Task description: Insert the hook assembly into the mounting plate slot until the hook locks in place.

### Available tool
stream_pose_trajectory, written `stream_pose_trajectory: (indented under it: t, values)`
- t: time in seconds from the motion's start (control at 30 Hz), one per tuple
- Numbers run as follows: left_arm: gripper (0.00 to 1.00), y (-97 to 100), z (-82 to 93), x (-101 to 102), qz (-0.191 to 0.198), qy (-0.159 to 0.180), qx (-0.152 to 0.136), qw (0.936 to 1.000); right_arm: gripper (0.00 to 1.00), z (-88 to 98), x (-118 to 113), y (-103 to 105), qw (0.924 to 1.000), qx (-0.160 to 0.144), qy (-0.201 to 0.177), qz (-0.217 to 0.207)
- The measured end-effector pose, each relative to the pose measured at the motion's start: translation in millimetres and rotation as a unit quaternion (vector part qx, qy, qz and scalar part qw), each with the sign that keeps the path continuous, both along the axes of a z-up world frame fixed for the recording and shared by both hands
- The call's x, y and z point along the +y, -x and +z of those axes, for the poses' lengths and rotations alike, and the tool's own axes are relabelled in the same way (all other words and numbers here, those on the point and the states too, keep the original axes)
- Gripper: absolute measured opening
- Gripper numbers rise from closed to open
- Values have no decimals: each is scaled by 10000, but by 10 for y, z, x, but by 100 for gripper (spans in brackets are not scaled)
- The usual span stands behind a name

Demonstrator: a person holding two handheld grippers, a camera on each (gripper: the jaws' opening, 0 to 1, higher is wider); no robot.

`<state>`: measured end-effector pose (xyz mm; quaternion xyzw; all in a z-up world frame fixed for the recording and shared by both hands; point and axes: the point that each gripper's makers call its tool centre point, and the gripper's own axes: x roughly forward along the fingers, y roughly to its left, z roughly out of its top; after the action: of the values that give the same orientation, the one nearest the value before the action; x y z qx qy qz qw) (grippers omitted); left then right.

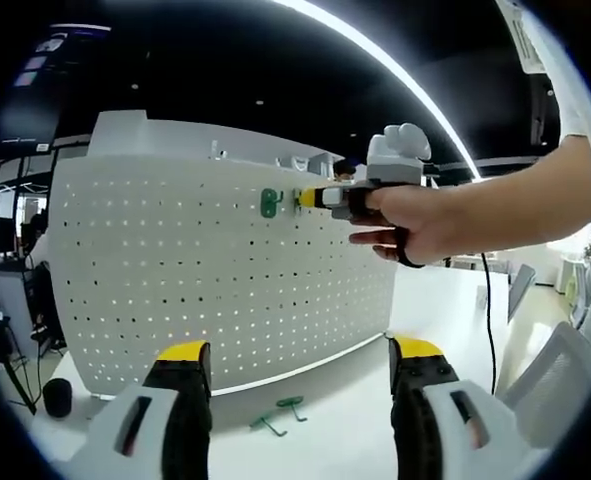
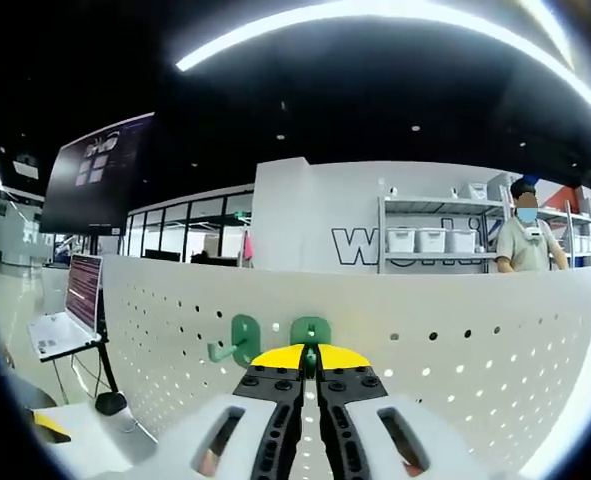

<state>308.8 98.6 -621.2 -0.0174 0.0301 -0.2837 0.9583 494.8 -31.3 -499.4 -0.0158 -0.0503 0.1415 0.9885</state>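
A white pegboard plate (image 1: 215,280) stands upright on the table. One green hook (image 1: 269,203) hangs in its upper rows. In the left gripper view, a hand brings my right gripper (image 1: 313,198) in from the right, its yellow tips against the board just right of that hook. The right gripper view shows my right gripper (image 2: 310,358) shut on a second green hook (image 2: 310,330), whose base sits against the pegboard (image 2: 455,350), beside the hanging hook (image 2: 237,340). My left gripper (image 1: 300,350) is open and empty, low before the board. Two spare green hooks (image 1: 278,415) lie on the table.
A laptop (image 2: 57,335) sits on a stand left of the board, with a black object (image 2: 110,403) below it. A person (image 2: 523,240) stands by shelves far behind. A black cable (image 1: 490,320) hangs from the right gripper, and a small black round object (image 1: 57,397) rests at the table's left.
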Motion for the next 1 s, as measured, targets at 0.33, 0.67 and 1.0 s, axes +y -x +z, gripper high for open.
stream_pose_trajectory:
  t: [0.33,0.67,1.0]
  values:
    - [74,10,-18,-4,-17,-8,20,10000,2,-24,13,-24,9998,56,-43,-169]
    - [71,45,-66,62,16,-18,105,9999,2,-28,1,-53,9962,173,-655,-555]
    - [71,81,-88,62,45,48,147,9999,2,-39,0,-45,9959,232,-623,-619]
